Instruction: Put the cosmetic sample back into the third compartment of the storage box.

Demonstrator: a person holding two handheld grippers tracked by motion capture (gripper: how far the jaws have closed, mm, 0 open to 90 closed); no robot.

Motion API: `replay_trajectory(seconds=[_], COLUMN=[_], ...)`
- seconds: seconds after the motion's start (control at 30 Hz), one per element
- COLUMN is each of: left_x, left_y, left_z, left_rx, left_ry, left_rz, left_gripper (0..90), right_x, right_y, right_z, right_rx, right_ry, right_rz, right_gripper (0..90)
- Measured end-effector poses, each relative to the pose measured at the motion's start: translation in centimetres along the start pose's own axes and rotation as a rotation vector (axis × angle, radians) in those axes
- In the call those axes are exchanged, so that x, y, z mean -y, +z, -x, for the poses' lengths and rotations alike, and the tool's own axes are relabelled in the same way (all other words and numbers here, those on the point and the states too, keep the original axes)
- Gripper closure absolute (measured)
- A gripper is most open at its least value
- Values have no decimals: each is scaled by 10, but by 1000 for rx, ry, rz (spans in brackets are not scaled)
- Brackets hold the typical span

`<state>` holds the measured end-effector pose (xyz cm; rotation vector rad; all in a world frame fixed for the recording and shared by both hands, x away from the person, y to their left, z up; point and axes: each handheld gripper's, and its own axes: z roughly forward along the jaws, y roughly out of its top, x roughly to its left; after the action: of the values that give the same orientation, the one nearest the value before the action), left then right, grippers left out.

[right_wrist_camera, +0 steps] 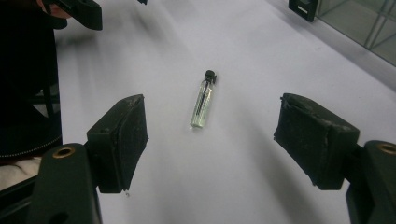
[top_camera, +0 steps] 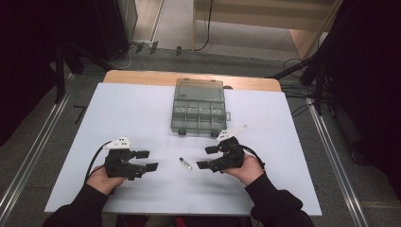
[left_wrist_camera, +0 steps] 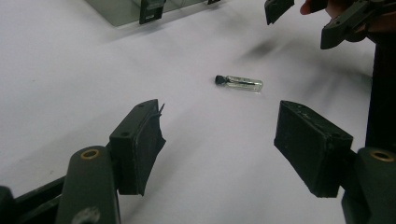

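**White tabletop, vial lying between two open grippers**

White sheeting covers the table [top_camera: 142,113] you work at, with grey floor and dark stands around it.

Your right gripper [right_wrist_camera: 210,135] has its jaws spread wide and empty; the vial [right_wrist_camera: 203,99] lies flat on the sheet just ahead of the gap between them, black cap pointing away from you, touching neither pad. In the high view that right gripper [top_camera: 206,157] sits just right of the vial [top_camera: 185,163].

Your left gripper [left_wrist_camera: 219,149] is likewise spread apart with nothing in it. From its own camera the vial [left_wrist_camera: 240,82] lies farther ahead of the jaws and a little to the right, cap to the left. In the high view the left gripper [top_camera: 147,160] is near the vial on the other side, so the vial lies between your two grippers.

Beyond both sets of jaws, well apart from the vial, stands the box [top_camera: 198,106], a clear compartment case with its lid open toward the far edge.
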<state>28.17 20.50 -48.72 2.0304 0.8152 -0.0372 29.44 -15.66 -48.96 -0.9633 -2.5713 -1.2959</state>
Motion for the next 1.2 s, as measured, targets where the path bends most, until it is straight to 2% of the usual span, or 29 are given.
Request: replay_trajectory(seconds=[0.17,0.77,1.2], left_x=[2,7,9], left_y=[0,3,2], left_z=[-1,-1,-4], left_rx=[-6,-3,-4], left_ry=[-11,-1,-3], left_rz=[-5,-24,-21], left_gripper=[313,313,313], right_x=[-3,-15,-23], right_y=[5,30,44], right_z=[-2,-9,-10], right_rx=[21,55,61], right_ry=[-7,-21,-32], right_rz=[-6,-70,-101], right_gripper=[260,283,310])
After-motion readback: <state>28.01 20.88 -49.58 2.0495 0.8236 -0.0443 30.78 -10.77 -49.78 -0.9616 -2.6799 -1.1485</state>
